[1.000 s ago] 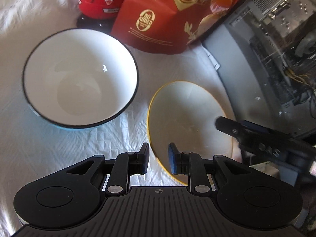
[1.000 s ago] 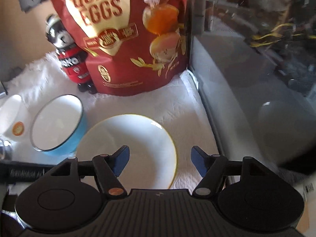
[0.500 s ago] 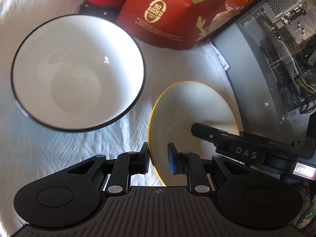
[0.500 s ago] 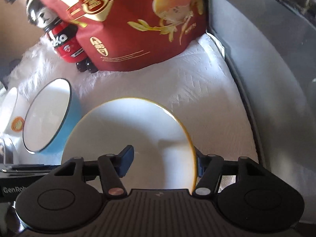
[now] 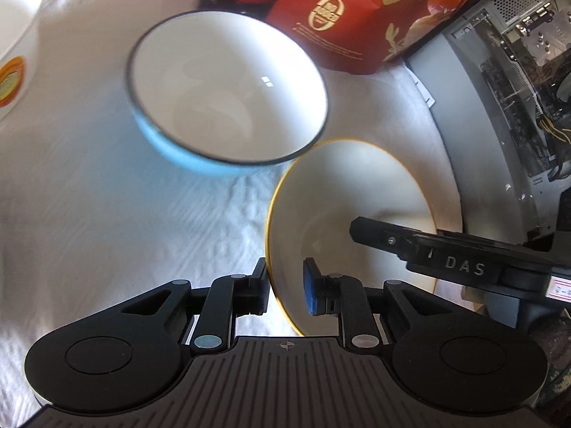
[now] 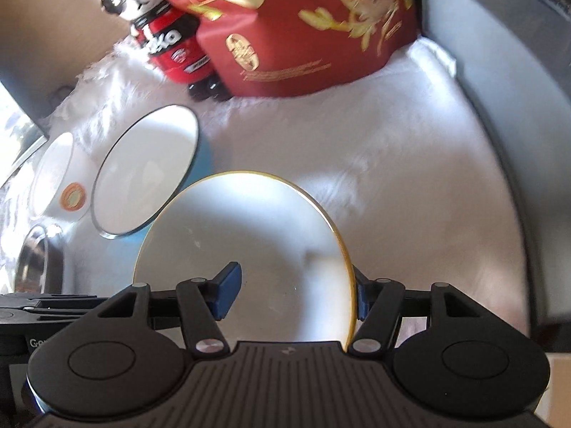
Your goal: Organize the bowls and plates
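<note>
Stacking is barely begun: left claw [image 5: 285, 290] and right claw [image 6: 294, 294], both unclenched, straddle the plate [image 5: 342, 210]'s rim, bowls still loose.

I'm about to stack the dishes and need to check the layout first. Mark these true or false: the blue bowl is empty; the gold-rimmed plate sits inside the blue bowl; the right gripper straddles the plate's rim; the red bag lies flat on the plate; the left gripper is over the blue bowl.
1. The blue bowl is empty. True.
2. The gold-rimmed plate sits inside the blue bowl. False: it is beside the bowl.
3. The right gripper straddles the plate's rim. True: its jaws have just been closing, with the rim between them, not clamped.
4. The red bag lies flat on the plate. False: it stands behind, apart.
5. The left gripper is over the blue bowl. False: it straddles the plate's rim.
</note>
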A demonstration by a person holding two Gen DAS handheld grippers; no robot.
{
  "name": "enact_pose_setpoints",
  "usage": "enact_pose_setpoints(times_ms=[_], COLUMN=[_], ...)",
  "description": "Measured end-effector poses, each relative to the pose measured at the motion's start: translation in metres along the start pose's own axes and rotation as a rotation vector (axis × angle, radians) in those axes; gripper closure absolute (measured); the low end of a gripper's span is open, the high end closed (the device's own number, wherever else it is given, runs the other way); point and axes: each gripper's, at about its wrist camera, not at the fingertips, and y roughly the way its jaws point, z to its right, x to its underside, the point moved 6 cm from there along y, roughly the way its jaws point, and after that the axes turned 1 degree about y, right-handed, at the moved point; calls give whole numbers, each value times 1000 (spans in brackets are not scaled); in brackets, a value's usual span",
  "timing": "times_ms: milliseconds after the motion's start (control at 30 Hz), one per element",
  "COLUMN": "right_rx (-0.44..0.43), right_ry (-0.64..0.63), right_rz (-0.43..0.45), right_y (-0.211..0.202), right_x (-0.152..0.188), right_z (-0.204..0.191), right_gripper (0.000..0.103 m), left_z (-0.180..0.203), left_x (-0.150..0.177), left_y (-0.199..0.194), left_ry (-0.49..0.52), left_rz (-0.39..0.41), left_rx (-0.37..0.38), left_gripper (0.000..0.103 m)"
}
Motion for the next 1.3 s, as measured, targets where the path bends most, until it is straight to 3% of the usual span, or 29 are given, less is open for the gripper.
enact_pose_setpoints(times_ms=[367,933,1133,1300], right_rx=[-40,-168,-151,-180], right_ry=[-54,-125,-157,-94], right_rz=[-52,-132,-106,-131], right_y=[8,14,14,27], right_x=[23,59,67,75], right_z=[-43,-114,-120,-120], right_gripper=[37,34,31,30], left_z=[-32,-94,-94,-96], left_x=[19,32,32,31], left_y=[-24,-62,-58,-54], left_ry=[-45,-110,-70,-77], left_rz=[9,59,54,43], left_rx=[-20,-81,-72,-53], left_gripper=[81,81,81,82])
